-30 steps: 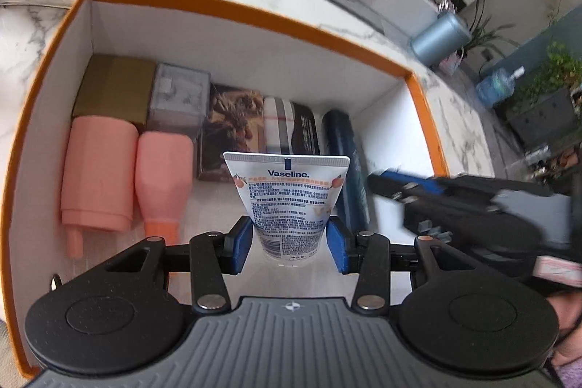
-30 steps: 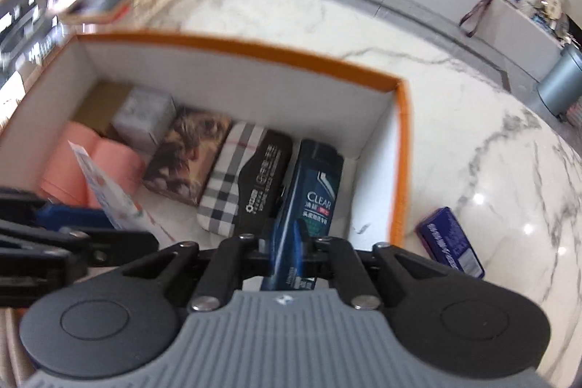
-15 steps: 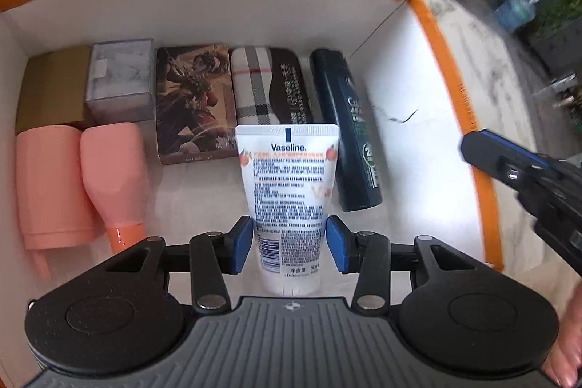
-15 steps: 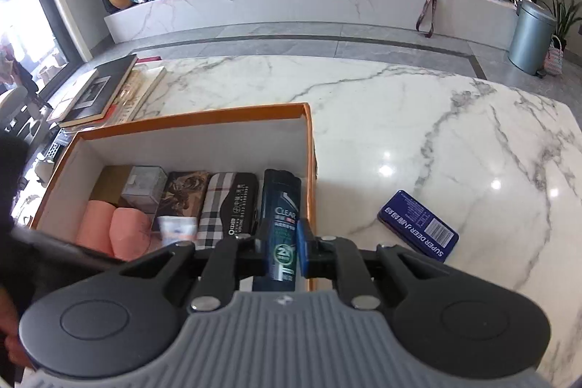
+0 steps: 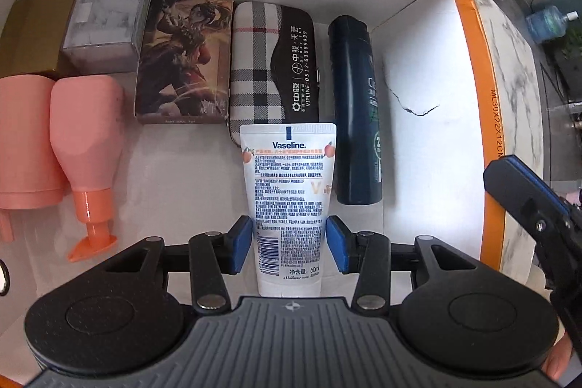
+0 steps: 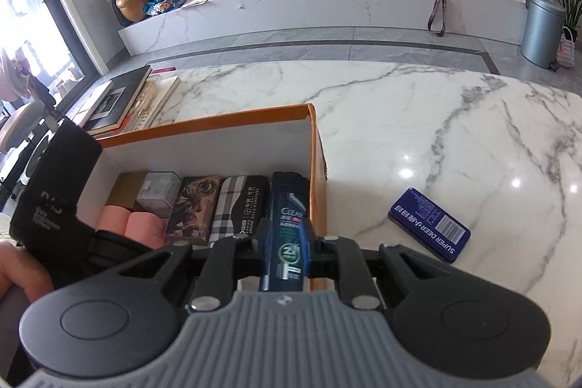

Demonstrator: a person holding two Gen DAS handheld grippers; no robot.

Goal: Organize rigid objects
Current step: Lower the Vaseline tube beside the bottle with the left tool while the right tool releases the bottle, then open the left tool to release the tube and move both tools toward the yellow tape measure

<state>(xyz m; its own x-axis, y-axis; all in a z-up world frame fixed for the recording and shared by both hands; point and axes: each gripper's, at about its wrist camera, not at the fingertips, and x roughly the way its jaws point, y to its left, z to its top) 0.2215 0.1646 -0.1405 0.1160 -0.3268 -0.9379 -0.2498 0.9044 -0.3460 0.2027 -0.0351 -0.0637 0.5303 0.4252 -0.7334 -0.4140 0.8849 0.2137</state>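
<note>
My left gripper is low inside the orange-rimmed box with a white Vaseline tube between its blue pads, which stand a hair off the tube's sides. The tube lies on the box floor below a plaid case and beside a dark Clear shampoo bottle. My right gripper hangs above the box's right rim, its jaws narrowly apart and empty; the shampoo bottle shows through the gap. A blue Super Deer tin lies on the marble table.
The box also holds two pink bottles, a clear cube, a gold box and a picture box. Books lie on the table behind the box. The right gripper's tip shows at the right edge.
My left gripper has lowered the Vaseline tube onto the box floor and its pads have eased off the tube. My right gripper has drawn back and up from the shampoo bottle left in the box.
</note>
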